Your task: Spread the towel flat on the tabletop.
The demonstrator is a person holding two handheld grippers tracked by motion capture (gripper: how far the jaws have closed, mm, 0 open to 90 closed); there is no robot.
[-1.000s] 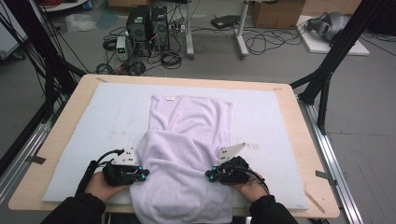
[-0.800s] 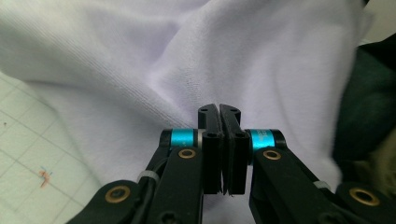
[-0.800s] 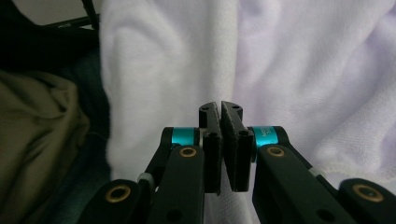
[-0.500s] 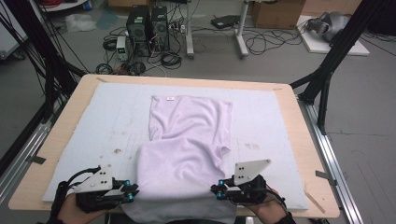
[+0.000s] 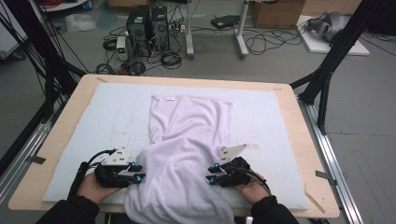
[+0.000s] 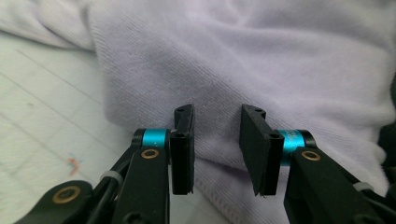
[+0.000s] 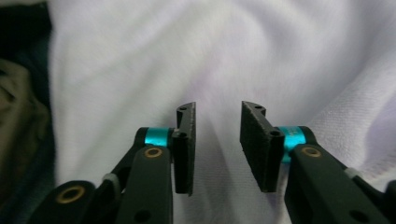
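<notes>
The soft lilac cloth (image 5: 187,154) lies bunched between the left claw (image 5: 138,176) and right claw (image 5: 211,173) — both just opening, gripping nothing.

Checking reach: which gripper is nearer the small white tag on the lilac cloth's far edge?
Left gripper, narrowly. The small white tag sits left of centre on the lilac cloth; the right gripper is farther across.

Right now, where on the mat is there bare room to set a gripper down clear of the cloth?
Bare mat lies left of the lavender cloth, and a similar strip lies to its right, out to the mat's edge. The near middle is crowded: the left gripper and right gripper flank the bunched cloth, jaws apart and just opened, gripping nothing.
</notes>
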